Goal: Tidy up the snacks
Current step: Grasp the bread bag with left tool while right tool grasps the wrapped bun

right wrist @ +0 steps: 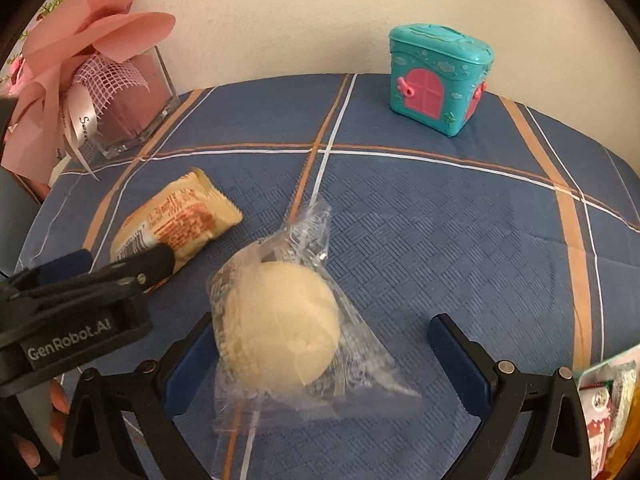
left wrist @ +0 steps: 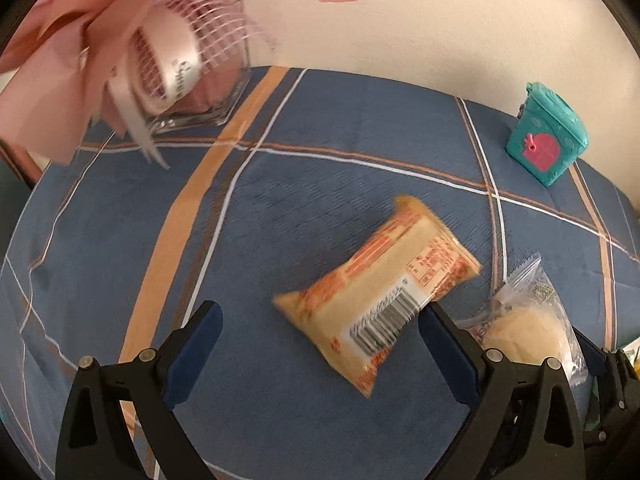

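An orange-and-cream snack packet lies on the blue checked tablecloth, barcode up. My left gripper is open and hangs over the packet's near end; its right finger is next to the barcode. A clear-wrapped pale round bun lies to the right of the packet and also shows in the left wrist view. My right gripper is open, with the bun between its fingers. The packet and the left gripper's body show at the left of the right wrist view.
A glass vase with pink paper and ribbon stands at the back left. A teal toy house box stands at the back right. More snack packets lie at the right edge. A wall is behind the table.
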`<state>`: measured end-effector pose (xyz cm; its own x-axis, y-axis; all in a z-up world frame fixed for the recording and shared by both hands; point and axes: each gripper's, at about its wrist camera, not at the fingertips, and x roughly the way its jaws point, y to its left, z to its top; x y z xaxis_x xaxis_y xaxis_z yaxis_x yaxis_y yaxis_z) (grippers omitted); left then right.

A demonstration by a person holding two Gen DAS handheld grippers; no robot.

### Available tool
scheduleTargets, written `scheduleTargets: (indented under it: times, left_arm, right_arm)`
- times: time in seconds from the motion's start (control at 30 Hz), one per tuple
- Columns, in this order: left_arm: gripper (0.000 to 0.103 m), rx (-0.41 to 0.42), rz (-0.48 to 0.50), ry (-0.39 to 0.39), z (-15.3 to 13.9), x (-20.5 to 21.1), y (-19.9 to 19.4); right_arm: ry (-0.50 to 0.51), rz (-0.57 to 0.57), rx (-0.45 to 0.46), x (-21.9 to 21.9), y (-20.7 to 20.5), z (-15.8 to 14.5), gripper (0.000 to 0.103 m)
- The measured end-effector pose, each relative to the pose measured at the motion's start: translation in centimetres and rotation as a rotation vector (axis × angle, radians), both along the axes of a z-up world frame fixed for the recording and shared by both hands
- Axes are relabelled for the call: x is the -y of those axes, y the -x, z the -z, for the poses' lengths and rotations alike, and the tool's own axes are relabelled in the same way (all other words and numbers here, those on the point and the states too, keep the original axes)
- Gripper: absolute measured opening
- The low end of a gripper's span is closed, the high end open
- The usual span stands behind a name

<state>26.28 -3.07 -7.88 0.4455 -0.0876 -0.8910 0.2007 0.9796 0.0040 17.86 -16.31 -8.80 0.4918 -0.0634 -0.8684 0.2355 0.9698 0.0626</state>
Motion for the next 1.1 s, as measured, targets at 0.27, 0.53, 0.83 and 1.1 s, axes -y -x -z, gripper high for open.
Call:
scheduleTargets:
  times: [0.27, 0.53, 0.83, 1.1]
  left_arm:
    - [0.093, 0.006, 0.015, 0.002, 0.0, 0.7, -0.3]
    - [0.071, -0.010, 0.011, 0.074, 0.9, 0.5, 0.3]
    - [0.064, 0.010, -0.022, 0.149, 1.1, -0.4, 1.4]
    - [0.062, 0.012, -0.051, 0.186, 0.9, -1.3, 2.2]
  right_arm:
    - [-0.017, 0.041, 0.034, 0.6, -0.1, -0.2, 0.102]
    - [-0.021, 0.052, 0.048, 0.5, 0.1, -0.3, 0.091]
    - [0.018, 0.025, 0.037, -0.6, 0.0, -0.1, 0.083]
    - [0.016, 0.002, 0.065, -1.1, 0.2, -0.4, 0.071]
